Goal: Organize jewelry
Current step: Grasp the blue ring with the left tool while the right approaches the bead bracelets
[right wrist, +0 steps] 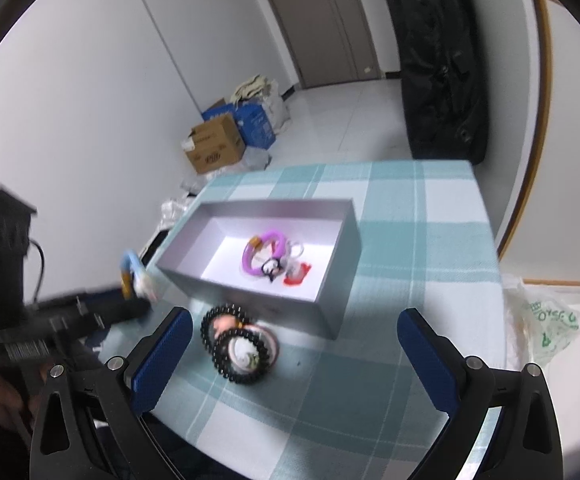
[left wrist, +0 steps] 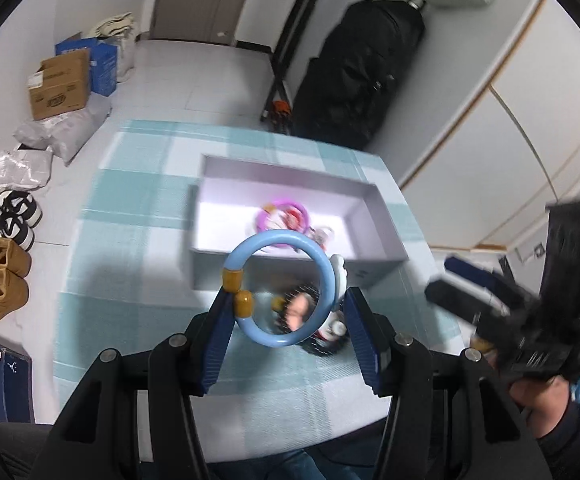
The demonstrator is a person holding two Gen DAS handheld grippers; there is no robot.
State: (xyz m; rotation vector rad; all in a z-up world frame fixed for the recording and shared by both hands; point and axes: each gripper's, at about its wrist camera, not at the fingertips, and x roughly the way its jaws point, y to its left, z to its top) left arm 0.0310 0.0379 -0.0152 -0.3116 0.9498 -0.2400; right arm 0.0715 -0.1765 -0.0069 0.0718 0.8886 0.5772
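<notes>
Gripping blue bangle (left wrist: 284, 288) upright, left tongs (left wrist: 288, 314), hole facing camera

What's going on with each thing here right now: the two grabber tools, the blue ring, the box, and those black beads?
Left gripper: fingers shut on the blue bangle, lifted off the table.
Blue bangle: held upright in the air, near the box's front wall.
Right gripper: fingers wide open, empty.
Grey box: open, no lid, holding a purple bangle and small trinkets.
Black bead bracelets: lying on the checked tablecloth, outside the box.

Checked tablecloth (right wrist: 409, 240) — grey box (right wrist: 329, 312), black bead bracelets (right wrist: 234, 344).
</notes>
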